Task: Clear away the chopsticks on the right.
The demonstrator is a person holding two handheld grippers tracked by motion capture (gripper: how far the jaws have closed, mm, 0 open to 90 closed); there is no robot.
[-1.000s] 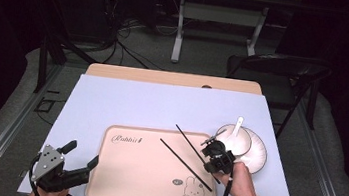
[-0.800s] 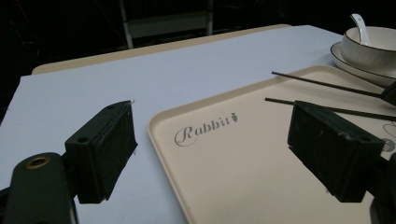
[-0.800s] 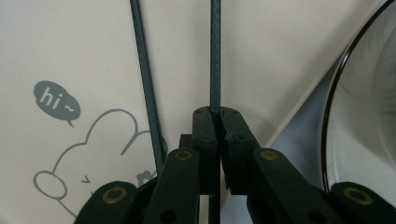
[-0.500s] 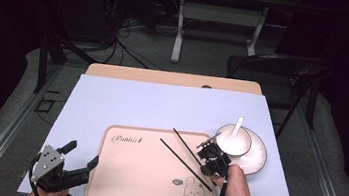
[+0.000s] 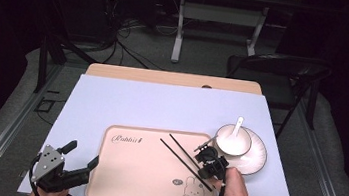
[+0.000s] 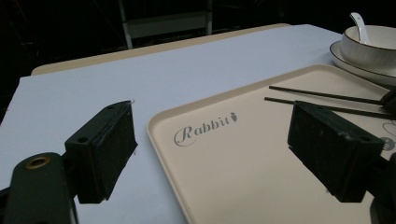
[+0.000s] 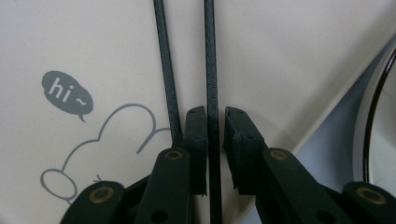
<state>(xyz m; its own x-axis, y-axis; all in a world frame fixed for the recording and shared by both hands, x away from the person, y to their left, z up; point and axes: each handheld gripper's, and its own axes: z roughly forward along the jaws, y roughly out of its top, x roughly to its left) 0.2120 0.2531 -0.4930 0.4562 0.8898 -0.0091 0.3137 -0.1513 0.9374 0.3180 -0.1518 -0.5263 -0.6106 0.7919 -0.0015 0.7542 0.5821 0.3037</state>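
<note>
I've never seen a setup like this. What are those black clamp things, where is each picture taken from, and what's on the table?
A person holds a hand-operated claw in each hand. The high view looks down from above; the other two cameras ride on the claws.

On the table lies a beige tray with two black chopsticks. Beside it, a white bowl with a spoon sits on a plate.

The left claw hangs open at the tray's corner, holding nothing. The right claw has one chopstick between its nearly closed jaws; the other lies just outside.

Gripper (image 6: 212, 156) agape above beige tray (image 6: 243, 172)
</note>
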